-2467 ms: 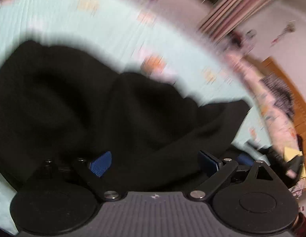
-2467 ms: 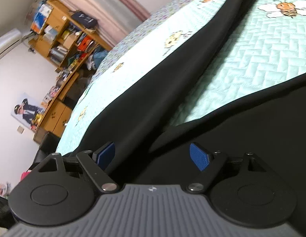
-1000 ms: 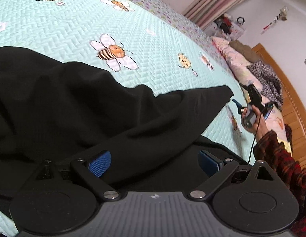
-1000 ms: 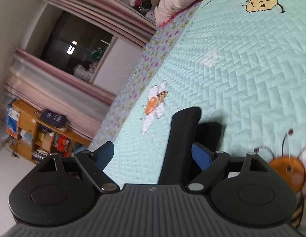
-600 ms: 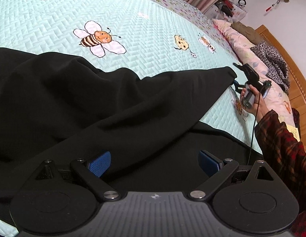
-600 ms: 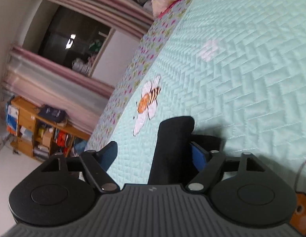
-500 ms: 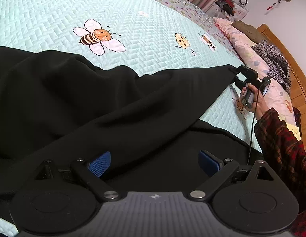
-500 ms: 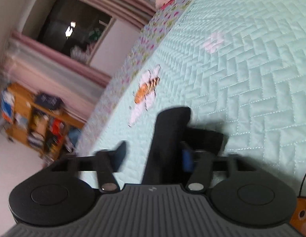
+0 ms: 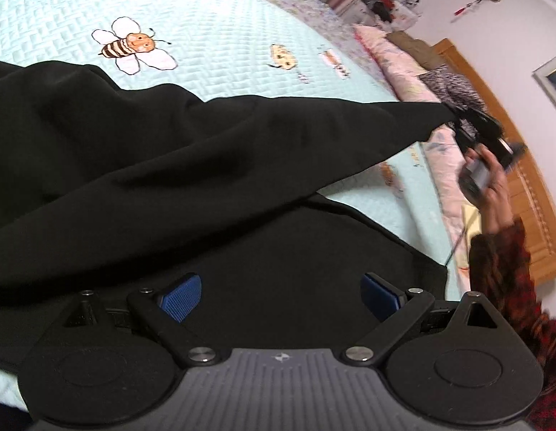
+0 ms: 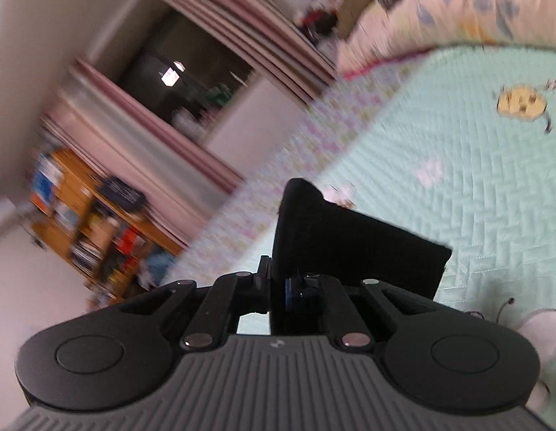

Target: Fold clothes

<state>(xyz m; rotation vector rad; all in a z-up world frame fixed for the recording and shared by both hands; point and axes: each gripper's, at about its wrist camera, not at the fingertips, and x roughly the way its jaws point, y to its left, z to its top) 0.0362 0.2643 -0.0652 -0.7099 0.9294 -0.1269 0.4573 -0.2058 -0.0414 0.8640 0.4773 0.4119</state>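
The left gripper [image 9: 279,292] is hovering with its 2 blue pads spread wide over 1 black garment [image 9: 170,165] lying on the bee quilt [image 9: 220,36]. Farther off, the right gripper [image 10: 290,289] is clenching 1 garment end, lifted.

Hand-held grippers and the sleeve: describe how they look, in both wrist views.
Each hand-held gripper, left and right, has a ribbed grey body with a small logo, black round-ended side plates, black link arms with silver pivot screws, and blue textured finger pads. The sleeve is red-and-dark plaid; a thin cable hangs beside it.
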